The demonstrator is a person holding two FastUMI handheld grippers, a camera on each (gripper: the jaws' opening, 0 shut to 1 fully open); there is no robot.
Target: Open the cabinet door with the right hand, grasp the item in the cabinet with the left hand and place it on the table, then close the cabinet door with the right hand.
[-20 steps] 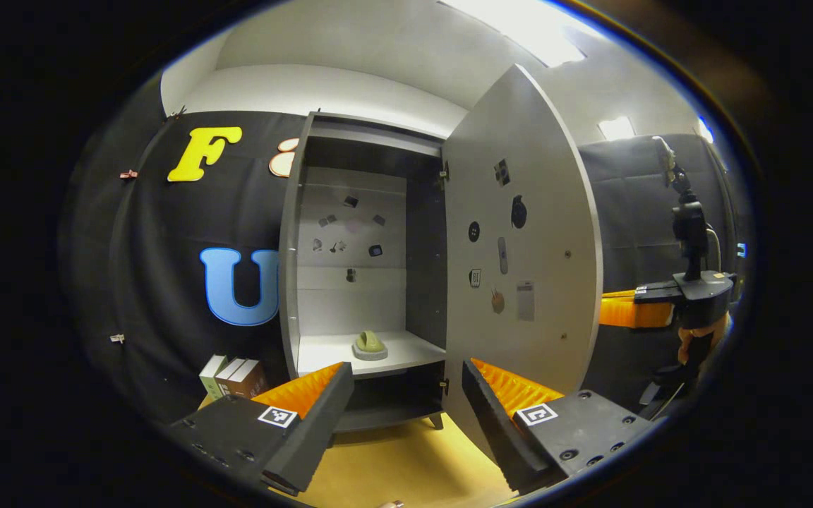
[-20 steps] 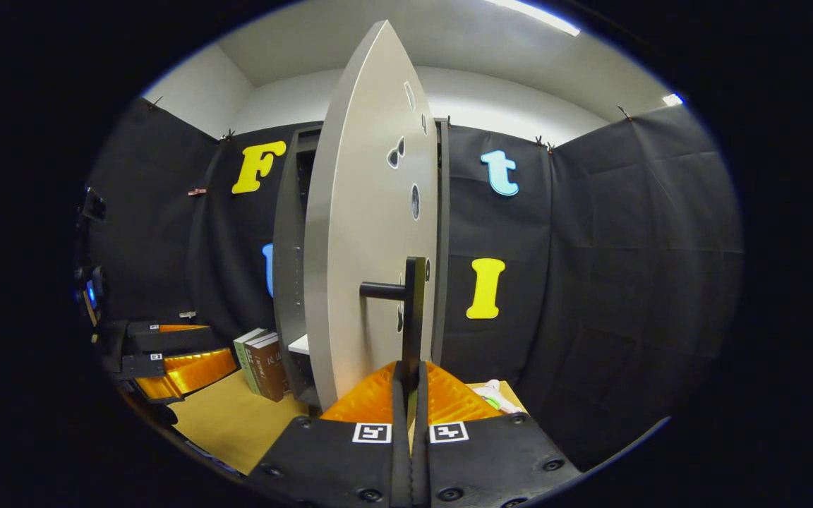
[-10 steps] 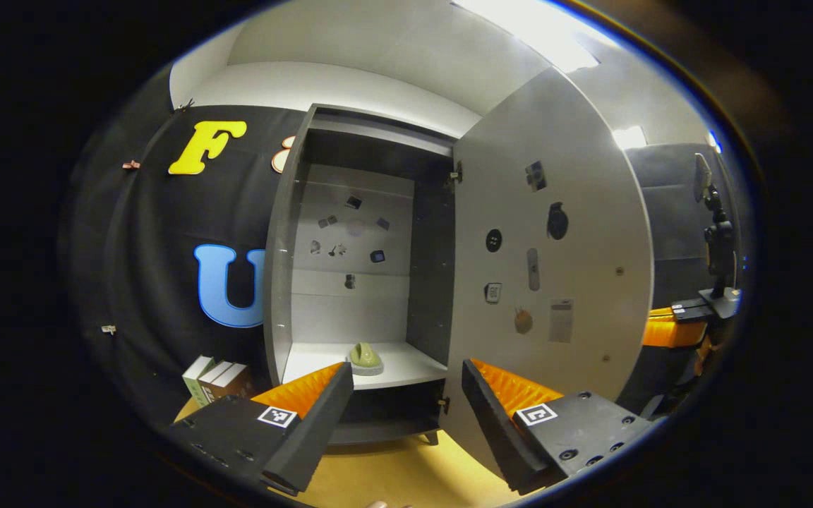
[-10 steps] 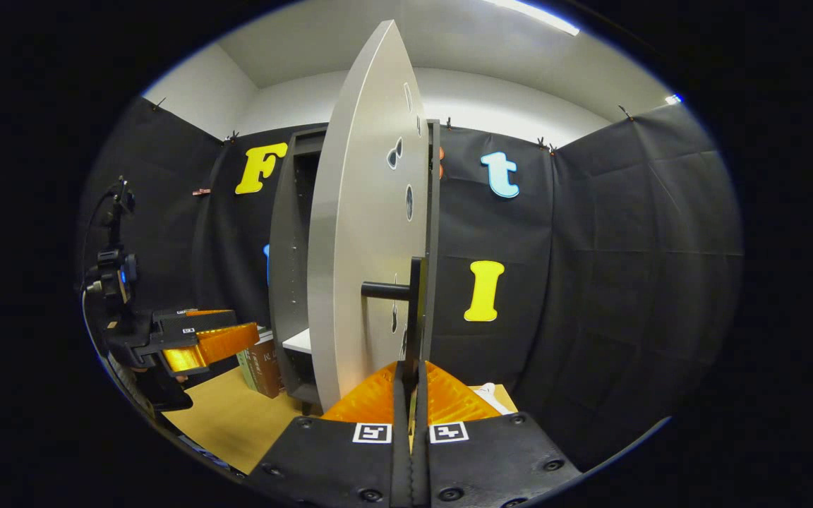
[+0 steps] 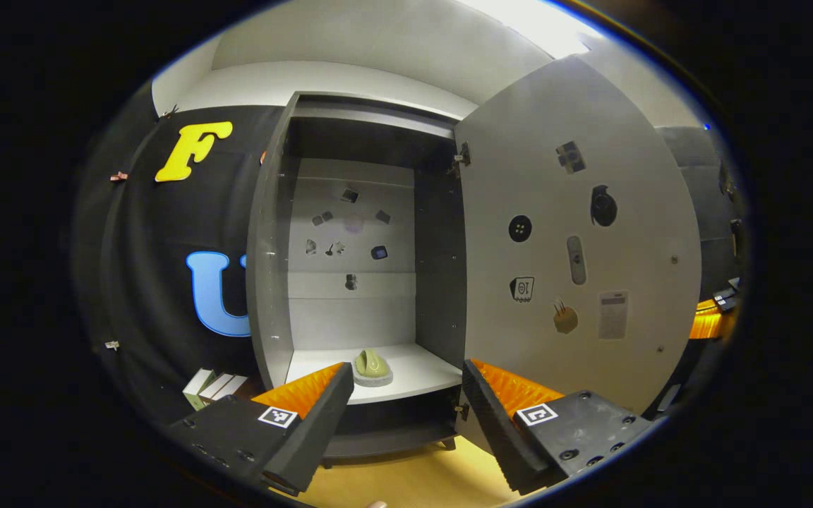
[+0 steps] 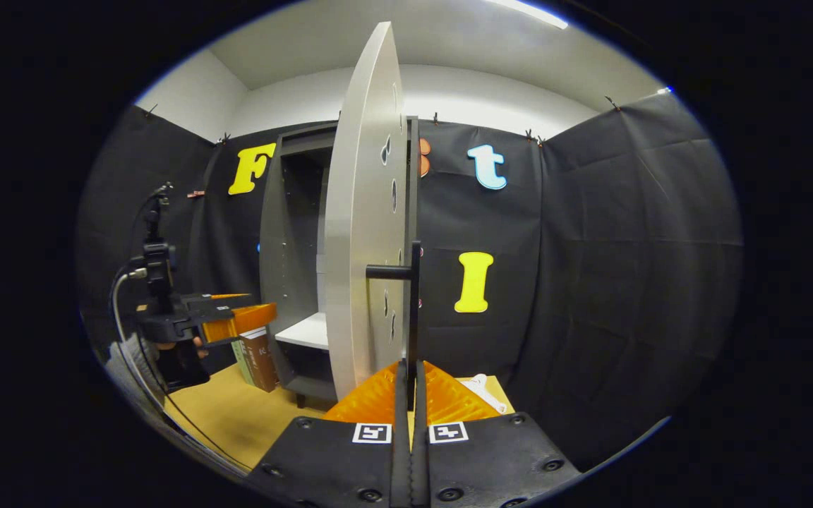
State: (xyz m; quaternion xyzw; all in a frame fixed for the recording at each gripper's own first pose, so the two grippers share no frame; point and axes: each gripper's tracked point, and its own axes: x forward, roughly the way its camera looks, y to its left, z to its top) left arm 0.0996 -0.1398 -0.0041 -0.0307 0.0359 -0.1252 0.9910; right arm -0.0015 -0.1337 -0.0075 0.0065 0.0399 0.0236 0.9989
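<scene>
right gripper (image 6: 410,384) fingers clamp the door handle (image 6: 413,310); left gripper (image 5: 403,395) fingers wide (green item (image 5: 371,365) shelved).

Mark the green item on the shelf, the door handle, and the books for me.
green item (image 5: 371,363), left gripper view, on its rounded top.
door handle (image 6: 416,296), right gripper view, on its vertical bar.
books (image 6: 257,351), right gripper view, on the brown spine.

Cabinet door (image 5: 576,233) smooth matt grey board; handle (image 6: 413,310) matt dark metal; shelf (image 5: 420,370) smooth pale laminate; table (image 6: 230,416) matt tan, wood-like; green item (image 5: 371,365) glossy.
</scene>
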